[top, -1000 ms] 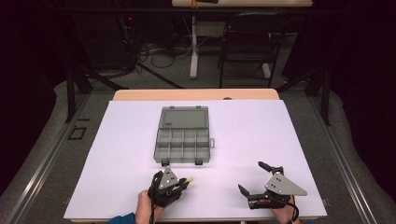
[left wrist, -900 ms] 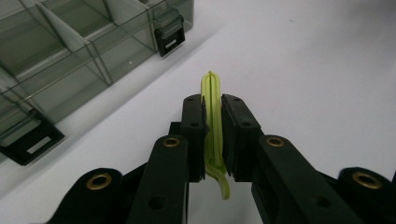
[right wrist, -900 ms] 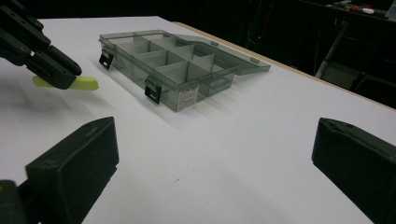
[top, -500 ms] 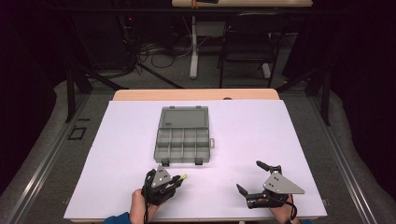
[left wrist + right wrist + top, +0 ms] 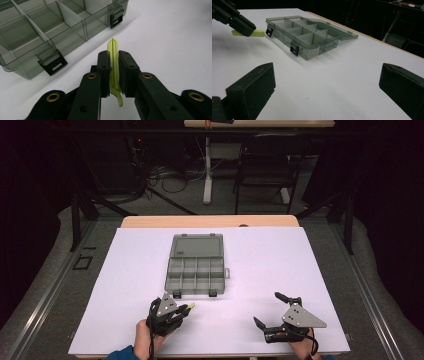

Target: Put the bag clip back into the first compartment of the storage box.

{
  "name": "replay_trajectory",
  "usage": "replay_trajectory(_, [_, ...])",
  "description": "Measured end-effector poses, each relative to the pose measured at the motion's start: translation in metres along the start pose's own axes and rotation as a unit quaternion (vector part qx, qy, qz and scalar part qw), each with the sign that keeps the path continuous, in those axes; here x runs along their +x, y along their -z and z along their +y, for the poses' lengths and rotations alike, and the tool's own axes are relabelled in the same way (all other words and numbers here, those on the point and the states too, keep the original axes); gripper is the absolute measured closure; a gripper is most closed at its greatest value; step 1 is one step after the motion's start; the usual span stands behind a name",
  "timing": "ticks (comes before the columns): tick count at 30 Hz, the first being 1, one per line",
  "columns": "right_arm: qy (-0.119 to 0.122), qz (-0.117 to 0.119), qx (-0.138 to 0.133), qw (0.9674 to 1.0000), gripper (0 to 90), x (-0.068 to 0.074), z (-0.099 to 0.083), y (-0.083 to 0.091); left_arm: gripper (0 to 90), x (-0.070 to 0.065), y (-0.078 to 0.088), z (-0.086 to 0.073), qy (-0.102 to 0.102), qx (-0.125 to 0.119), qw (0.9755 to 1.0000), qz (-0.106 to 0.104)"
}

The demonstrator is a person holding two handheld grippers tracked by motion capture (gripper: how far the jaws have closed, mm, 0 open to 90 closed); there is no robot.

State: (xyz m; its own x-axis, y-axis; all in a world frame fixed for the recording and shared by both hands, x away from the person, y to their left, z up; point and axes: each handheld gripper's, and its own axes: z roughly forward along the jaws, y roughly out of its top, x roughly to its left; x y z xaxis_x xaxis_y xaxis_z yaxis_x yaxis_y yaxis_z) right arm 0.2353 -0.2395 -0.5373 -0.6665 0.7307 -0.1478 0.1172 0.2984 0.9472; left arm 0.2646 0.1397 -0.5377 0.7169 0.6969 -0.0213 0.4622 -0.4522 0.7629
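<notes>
Carrying a small piece toward storage looks like the step in hand. Ordered from largest to smallest, the scene starts with the white counter (image 5: 300, 270), which bears everything. Ahead of both tools on it lies the grey box (image 5: 196, 270), its lid flat open on the far side and its tray split into 2 rows of 4 compartments; all the ones I can see look bare. 2 black latches (image 5: 53, 65) hang from the near wall of the tray, the wall that faces the tools.

To the right of the box and well apart from it, the right tool (image 5: 275, 310) rests low by the counter's near edge, jaws spread wide with nothing between them.

The left tool (image 5: 184, 310) sits just short of the box's near wall, toward its left corner. Its jaws are pressed together on a thin yellow-green clip (image 5: 114, 62), pinched edge-on, with the rounded tip poking out beyond the jaws toward the box and a curled tail hanging behind the pads. From the right tool's camera the clip (image 5: 258, 33) shows level, just off the near latch and above the counter.

My judgement: the next move calls for lifting the left tool over the near wall, bringing the clip's tip above 1 compartment in the front row, lowering, and spreading the jaws. The divider walls are close together, so the clip should go in lengthwise to avoid catching. The right tool could steady the box if it slides.
</notes>
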Motion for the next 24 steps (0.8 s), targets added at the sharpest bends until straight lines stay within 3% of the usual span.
replay_trajectory(24, [0.002, 0.001, 0.000, 1.0000, 0.1, 0.000, 0.000, 0.000, 80.1, 0.021, 0.012, 0.000, 0.002, 0.006, 0.9999, 0.015])
